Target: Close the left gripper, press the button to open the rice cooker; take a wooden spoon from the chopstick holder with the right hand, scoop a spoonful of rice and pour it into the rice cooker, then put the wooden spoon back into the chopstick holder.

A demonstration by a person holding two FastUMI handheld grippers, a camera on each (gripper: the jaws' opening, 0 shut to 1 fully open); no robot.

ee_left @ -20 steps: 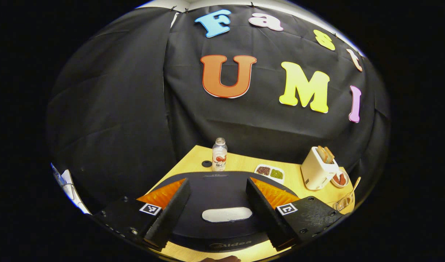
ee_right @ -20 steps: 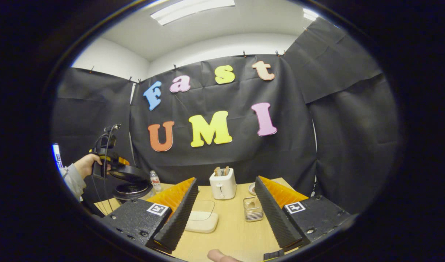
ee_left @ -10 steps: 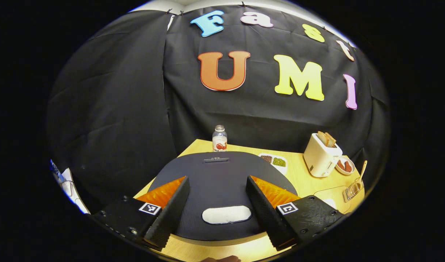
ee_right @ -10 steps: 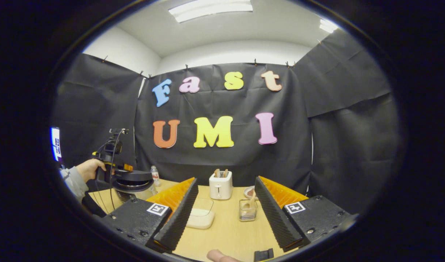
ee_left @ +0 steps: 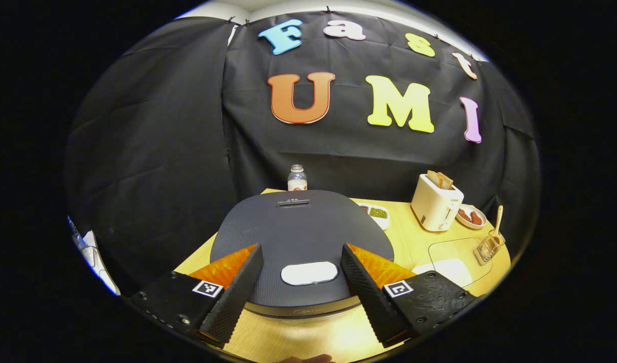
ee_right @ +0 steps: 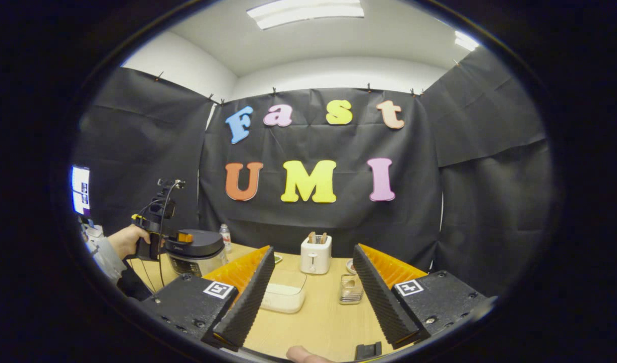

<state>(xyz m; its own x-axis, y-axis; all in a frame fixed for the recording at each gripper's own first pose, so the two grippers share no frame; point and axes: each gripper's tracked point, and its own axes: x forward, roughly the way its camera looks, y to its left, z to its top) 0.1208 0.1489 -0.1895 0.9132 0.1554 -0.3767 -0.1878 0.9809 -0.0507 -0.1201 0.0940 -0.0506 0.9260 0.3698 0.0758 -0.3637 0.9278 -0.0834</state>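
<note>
The rice cooker (ee_left: 301, 227) stands right in front of my left gripper (ee_left: 301, 300), its dark lid down flat. A white oval button (ee_left: 309, 273) lies on the lid's near edge, in the gap between my open left fingers. In the right gripper view the cooker (ee_right: 196, 250) is at far left, and a hand holds the left gripper (ee_right: 180, 237) at its lid. A wooden spoon (ee_left: 498, 220) stands in the clear chopstick holder (ee_left: 489, 247). A clear box of rice (ee_right: 283, 295) sits ahead of my right gripper (ee_right: 313, 302), which is open with nothing between its fingers.
A white toaster (ee_right: 315, 254) with bread stands at the back of the wooden table (ee_right: 318, 322), with a small dish (ee_left: 471, 217) beside it. A bottle (ee_left: 297, 179) stands behind the cooker. A two-part dish of beans (ee_left: 375, 213) lies to the cooker's right.
The cooker's lid has come down from a raised tilt to flat on the pot. The left gripper followed it down. The right gripper view has drawn back a little.
</note>
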